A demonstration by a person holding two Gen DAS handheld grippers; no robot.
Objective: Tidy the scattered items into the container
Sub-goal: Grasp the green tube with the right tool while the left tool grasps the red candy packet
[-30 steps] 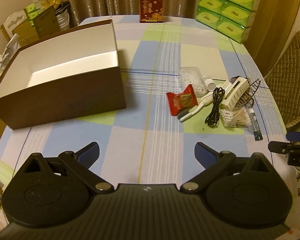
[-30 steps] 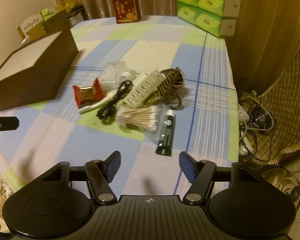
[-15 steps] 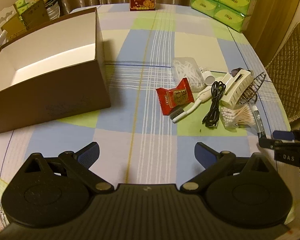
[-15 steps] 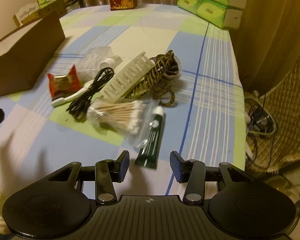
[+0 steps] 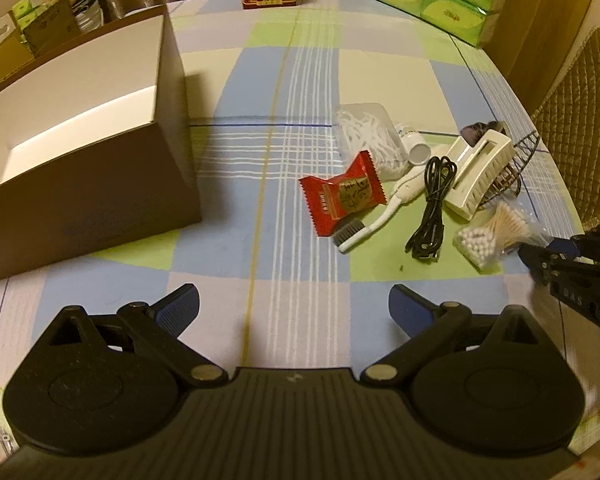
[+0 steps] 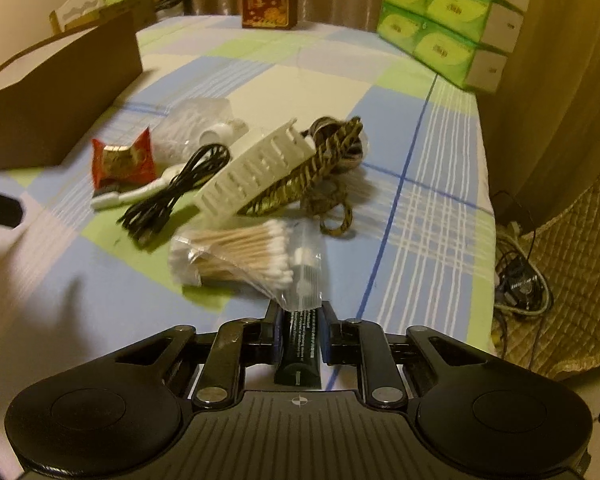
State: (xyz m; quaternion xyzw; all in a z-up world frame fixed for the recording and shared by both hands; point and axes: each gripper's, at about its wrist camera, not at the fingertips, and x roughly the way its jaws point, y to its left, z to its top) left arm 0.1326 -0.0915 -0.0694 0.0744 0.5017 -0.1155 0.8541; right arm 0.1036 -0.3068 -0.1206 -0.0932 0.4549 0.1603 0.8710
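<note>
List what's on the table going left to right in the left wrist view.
Brown box → red candy packet → white toothbrush → black cable → bag of cotton swabs → right gripper.

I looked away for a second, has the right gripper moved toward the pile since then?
Yes. The right gripper has advanced toward the cotton swabs and shut on the dark green tube, which earlier lay ahead of its open fingers.

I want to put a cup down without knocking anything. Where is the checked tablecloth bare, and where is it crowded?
Bare cloth lies between the brown cardboard box and the red snack packet, and ahead of the open left gripper. Another free stretch runs behind the pile toward the green tissue packs. It is crowded from the packet to the bag of cotton swabs, where the right gripper grips a dark green tube.
</note>
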